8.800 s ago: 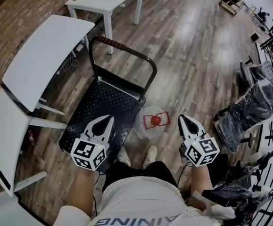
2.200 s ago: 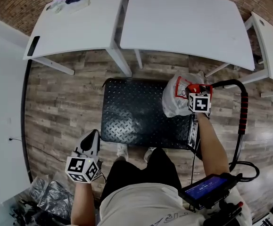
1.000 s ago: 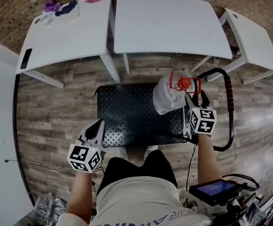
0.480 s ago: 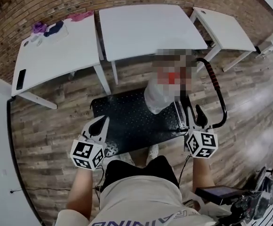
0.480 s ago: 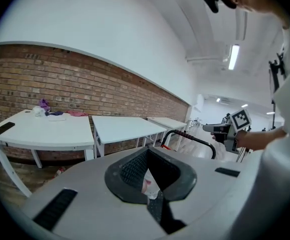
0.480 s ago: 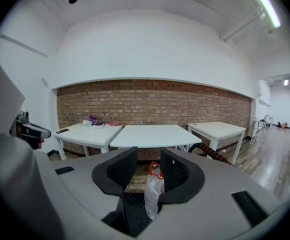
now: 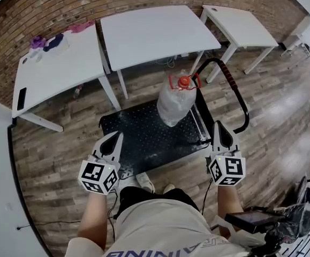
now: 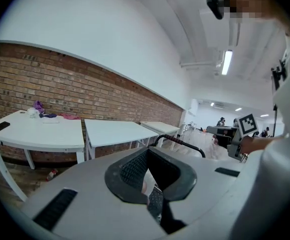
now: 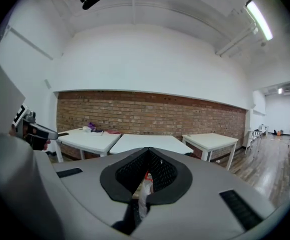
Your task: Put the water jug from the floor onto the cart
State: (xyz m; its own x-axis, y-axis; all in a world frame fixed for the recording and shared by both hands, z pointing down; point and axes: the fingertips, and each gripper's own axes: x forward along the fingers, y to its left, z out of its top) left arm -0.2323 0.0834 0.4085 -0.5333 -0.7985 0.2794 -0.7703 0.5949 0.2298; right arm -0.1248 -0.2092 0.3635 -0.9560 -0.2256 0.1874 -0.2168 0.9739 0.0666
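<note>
The clear water jug (image 7: pixel 175 103) with its red cap and handle (image 7: pixel 182 81) stands upright on the right end of the black cart platform (image 7: pixel 138 138), next to the curved push handle (image 7: pixel 235 98). My right gripper (image 7: pixel 219 128) is well back from the jug, near the cart's front right corner. Its jaws have just been closing and are shut with nothing between them. Through their slit the jug (image 9: pixel 145 193) shows far ahead. My left gripper (image 7: pixel 116 137) is shut and empty, over the platform's near left corner. The cart handle (image 8: pixel 181 143) is in the left gripper view.
Three white tables (image 7: pixel 155 31) (image 7: pixel 53 63) (image 7: pixel 240 23) stand along the brick wall (image 7: pixel 42 4) behind the cart. A dark phone (image 7: pixel 21 98) and small items (image 7: pixel 50 42) lie on the left table. My shoes (image 7: pixel 144 182) touch the cart's near edge. Wood floor surrounds it.
The right gripper has drawn back from the jug toward my body and its jaws have closed empty. The jug stays on the cart. The left gripper rose a little.
</note>
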